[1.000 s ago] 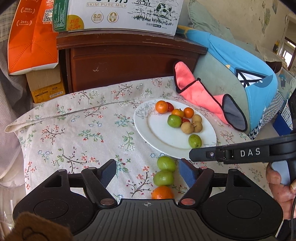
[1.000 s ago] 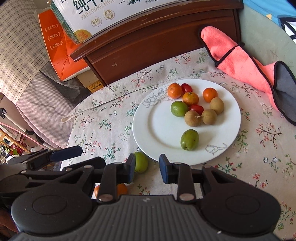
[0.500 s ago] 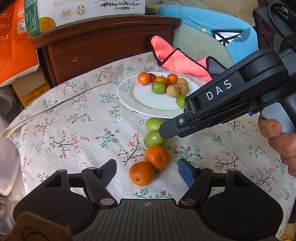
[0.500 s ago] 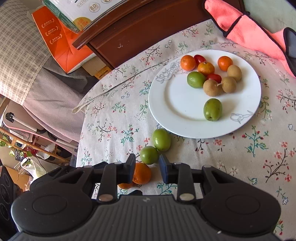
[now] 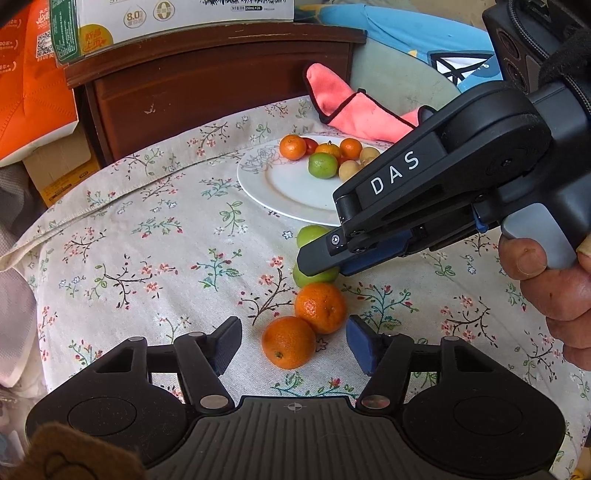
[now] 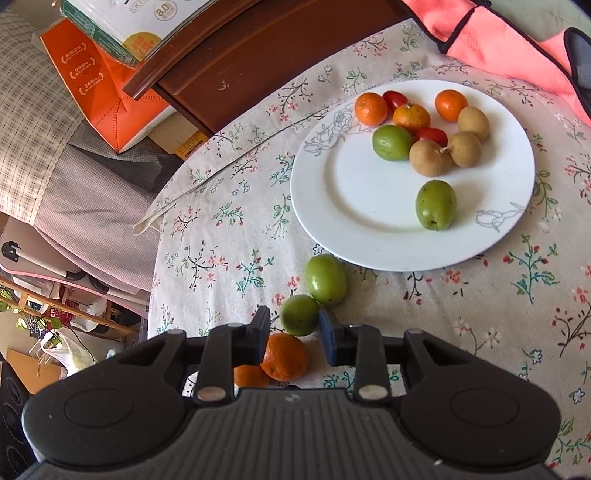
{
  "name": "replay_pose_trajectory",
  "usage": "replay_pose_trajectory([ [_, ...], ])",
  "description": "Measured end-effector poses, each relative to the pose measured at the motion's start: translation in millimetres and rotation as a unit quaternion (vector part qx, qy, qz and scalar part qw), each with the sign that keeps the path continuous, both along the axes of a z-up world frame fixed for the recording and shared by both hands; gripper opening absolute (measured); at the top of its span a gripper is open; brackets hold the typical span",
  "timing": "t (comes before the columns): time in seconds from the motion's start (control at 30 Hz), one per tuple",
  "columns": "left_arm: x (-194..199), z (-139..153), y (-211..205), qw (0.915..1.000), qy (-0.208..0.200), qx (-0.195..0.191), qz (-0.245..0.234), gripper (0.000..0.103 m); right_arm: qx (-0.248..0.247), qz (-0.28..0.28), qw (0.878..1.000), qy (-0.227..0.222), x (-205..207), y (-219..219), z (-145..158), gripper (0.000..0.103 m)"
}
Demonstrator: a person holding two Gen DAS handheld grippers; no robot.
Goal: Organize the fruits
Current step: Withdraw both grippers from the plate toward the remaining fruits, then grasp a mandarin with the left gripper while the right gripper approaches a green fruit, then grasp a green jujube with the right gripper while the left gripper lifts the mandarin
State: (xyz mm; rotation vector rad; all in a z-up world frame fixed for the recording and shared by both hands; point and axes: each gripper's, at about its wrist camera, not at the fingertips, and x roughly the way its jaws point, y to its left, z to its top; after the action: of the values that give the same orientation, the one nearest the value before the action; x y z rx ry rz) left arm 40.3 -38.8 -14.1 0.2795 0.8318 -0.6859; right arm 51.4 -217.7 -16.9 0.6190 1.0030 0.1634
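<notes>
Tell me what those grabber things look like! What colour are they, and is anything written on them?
Both are chunky black plastic. The left gripper has a ribbed middle, round side housings, silver pins and blue pads. The right gripper has white "DAS" lettering, a blue pad, a grey trigger, and a black strap behind it.

A floral tablecloth (image 5: 155, 236) covered the table in daylight. Behind it stood a dark wooden cabinet (image 5: 207, 85) bearing a milk carton box (image 5: 173, 18), with an orange box (image 6: 99, 88) beside it.

Four fruits (image 6: 325, 279) in a row on tablecloth (image 6: 480, 314), just beside plate (image 6: 343, 206).
</notes>
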Motion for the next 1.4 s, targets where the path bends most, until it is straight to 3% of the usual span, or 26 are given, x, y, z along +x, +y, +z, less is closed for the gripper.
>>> replay_pose_trajectory([
  [0.23, 1.3, -3.7, -2.5, 0.9999, 0.009, -0.001, -0.006, 0.052, -0.011, -0.003, 1.000, 0.006, 2.9, 6.7, -6.7, 0.031],
  [0.57, 0.4, -2.8, -4.1, 0.9995, 0.020, -0.019, -0.018, 0.028, -0.011, -0.013, 1.000, 0.002, 4.8, 8.1, -10.8, 0.031],
  [1.07, -3.5, -3.1, -3.6, 0.9997, 0.017, -0.005, -0.015, 0.028, -0.014, 0.010, 1.000, -0.019, 2.1, 11.7, 1.9, 0.027],
  [1.4, 2.0, 7.1, 2.6, 0.9990, 0.037, -0.024, 0.001, 0.028, -0.005, 0.017, 1.000, -0.025, 0.0, 10.3, 8.1, 0.027],
])
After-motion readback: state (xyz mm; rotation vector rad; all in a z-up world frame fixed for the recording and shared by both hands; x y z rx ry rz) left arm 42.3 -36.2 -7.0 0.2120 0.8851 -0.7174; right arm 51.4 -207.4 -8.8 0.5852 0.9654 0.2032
